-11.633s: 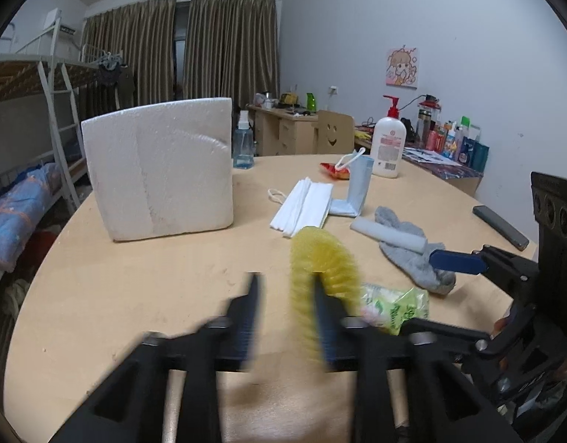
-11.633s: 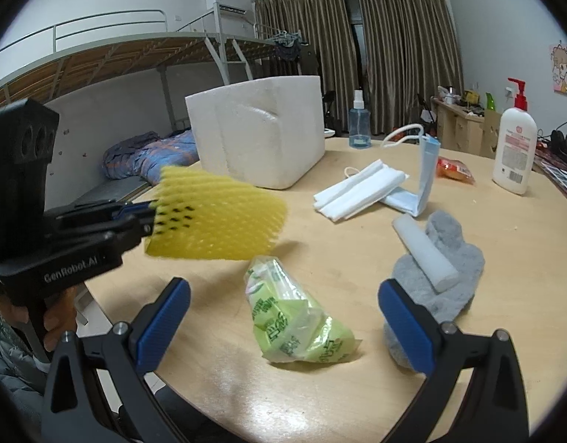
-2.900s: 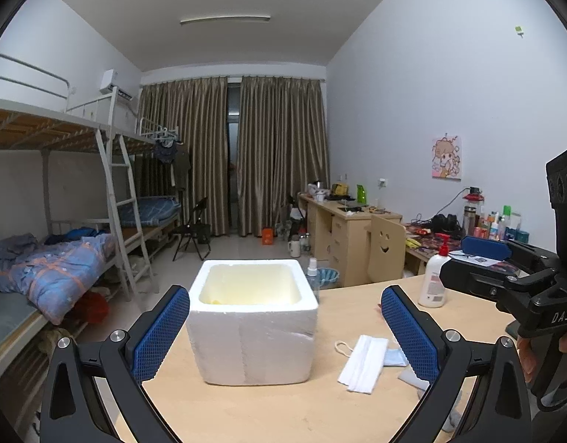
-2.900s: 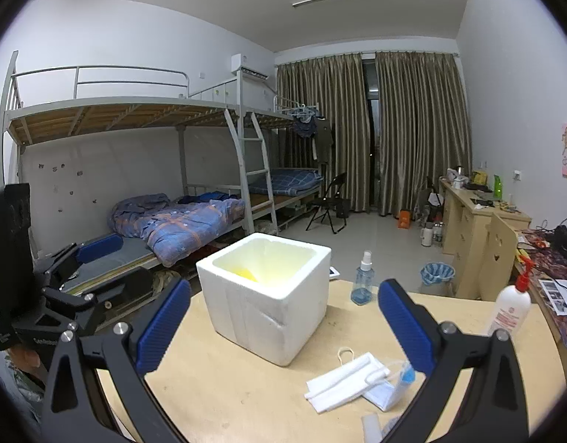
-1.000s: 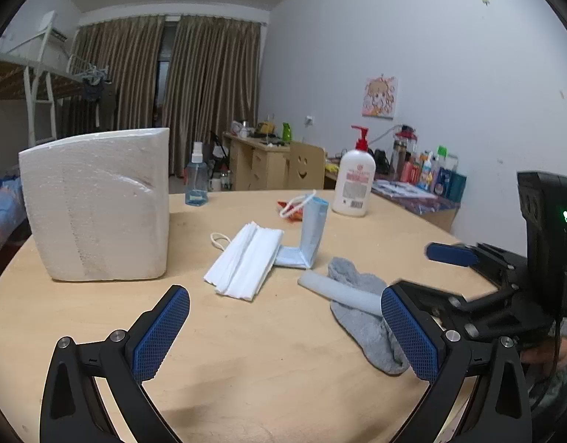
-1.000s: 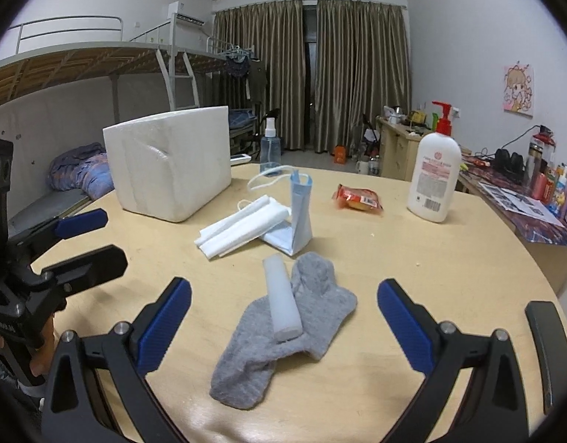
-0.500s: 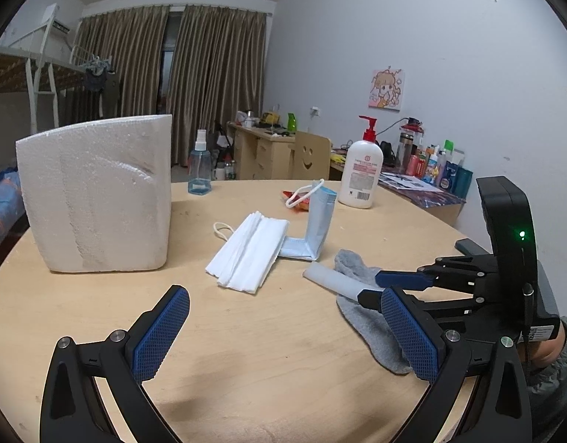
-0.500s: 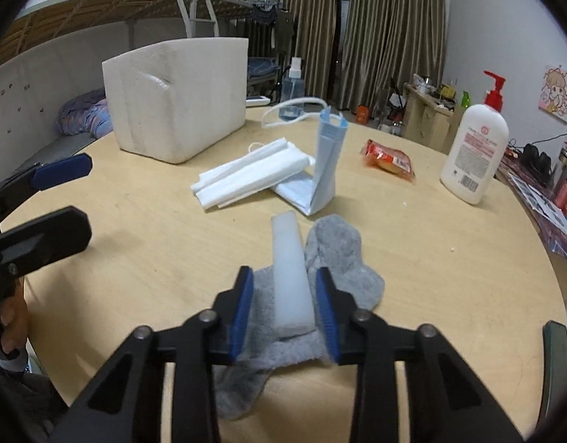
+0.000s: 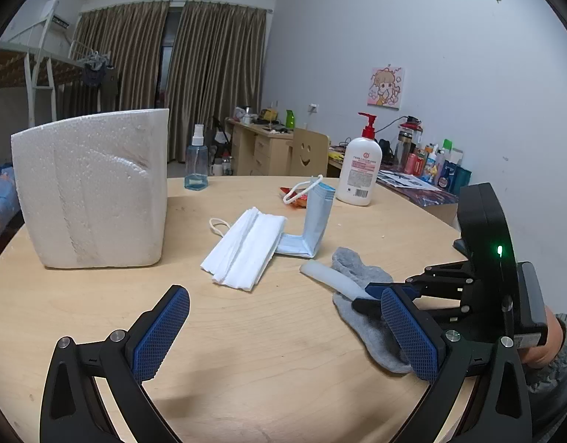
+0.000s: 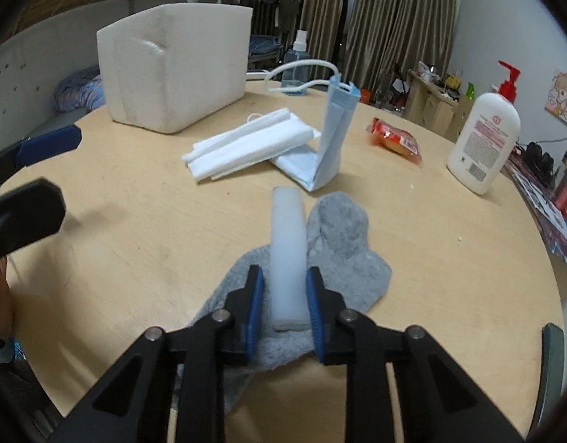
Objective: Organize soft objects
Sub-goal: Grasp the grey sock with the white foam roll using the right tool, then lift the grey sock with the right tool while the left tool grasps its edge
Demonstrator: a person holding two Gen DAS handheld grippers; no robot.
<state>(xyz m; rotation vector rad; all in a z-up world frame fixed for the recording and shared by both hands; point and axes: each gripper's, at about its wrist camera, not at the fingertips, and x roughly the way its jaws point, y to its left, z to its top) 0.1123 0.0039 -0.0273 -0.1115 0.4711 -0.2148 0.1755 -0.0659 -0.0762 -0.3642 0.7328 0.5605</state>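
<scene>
My right gripper (image 10: 285,288) is shut on a white foam stick (image 10: 288,243) that lies on a grey sock (image 10: 339,236) on the round wooden table (image 10: 136,229). In the left wrist view the stick (image 9: 329,277) and sock (image 9: 361,317) sit at the right, with the right gripper (image 9: 361,295) closed on the stick's near end. My left gripper (image 9: 283,332) is open and empty above the table's near side. White face masks (image 9: 244,247) and a folded blue mask (image 9: 313,221) lie in the middle. A white foam box (image 9: 91,188) stands at the left.
A lotion pump bottle (image 9: 359,166), a small spray bottle (image 9: 196,164) and a red snack packet (image 10: 394,140) stand toward the table's far side. A bunk bed is off to the left, desks and shelves along the right wall.
My right gripper has closed on the foam stick over the sock; one second ago it was wide open above them. My left gripper has stayed open, shifting only slightly.
</scene>
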